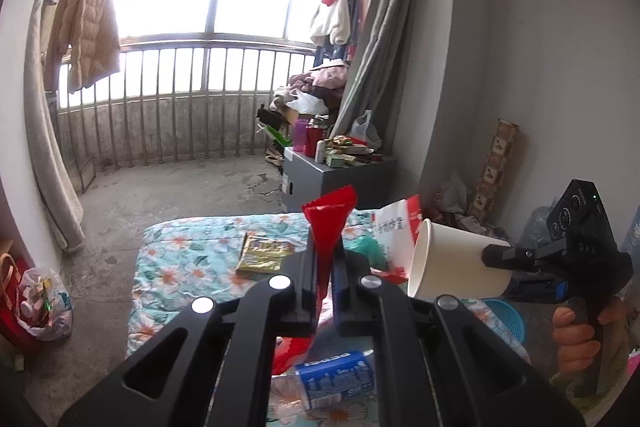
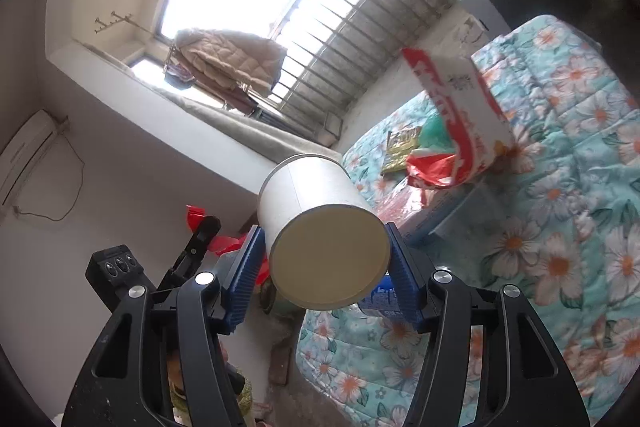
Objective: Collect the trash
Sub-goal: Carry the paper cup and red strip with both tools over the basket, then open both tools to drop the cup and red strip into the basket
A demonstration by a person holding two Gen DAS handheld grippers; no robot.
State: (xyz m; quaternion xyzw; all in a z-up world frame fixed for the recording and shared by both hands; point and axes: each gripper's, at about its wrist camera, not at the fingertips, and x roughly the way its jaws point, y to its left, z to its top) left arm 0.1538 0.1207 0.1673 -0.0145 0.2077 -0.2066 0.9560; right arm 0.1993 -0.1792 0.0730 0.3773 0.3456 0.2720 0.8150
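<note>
Red wrapper [image 1: 329,223]: thin crinkly plastic with a zigzag cut edge; the left hand-held gripper [image 1: 325,267] is clenching it between its nearly closed jaws, and the free end is standing up above the fingertips.
Handling of wrapper: I judge it very light, soft and a little slippery, so a firm pinch in the middle of the film is holding better than a pinch at the edge.
Paper cup [image 2: 320,231]: white, smooth, a stiff cone shape with a flat base; the right hand-held gripper [image 2: 326,269] is grasping it across the lower wall, with the blue ribbed pads [image 2: 246,277] pressing on both sides, and the cup is lying sideways in the air beside the bed.
Handling of cup: light and easy to crush, I think; the base ring is the strongest place to take hold.
Bed cover [image 1: 176,259]: quilted cloth, turquoise with orange and white flowers.
Other trash on the bed: a red and white paper bag [image 2: 468,115], a yellow snack packet [image 1: 262,253], a green plastic piece [image 1: 366,247] and a clear plastic bottle with blue label [image 1: 334,381] are waiting there.
Blue basket [image 1: 510,319]: plastic mesh, standing on the floor just beside the bed; maybe it is the bin.
</note>
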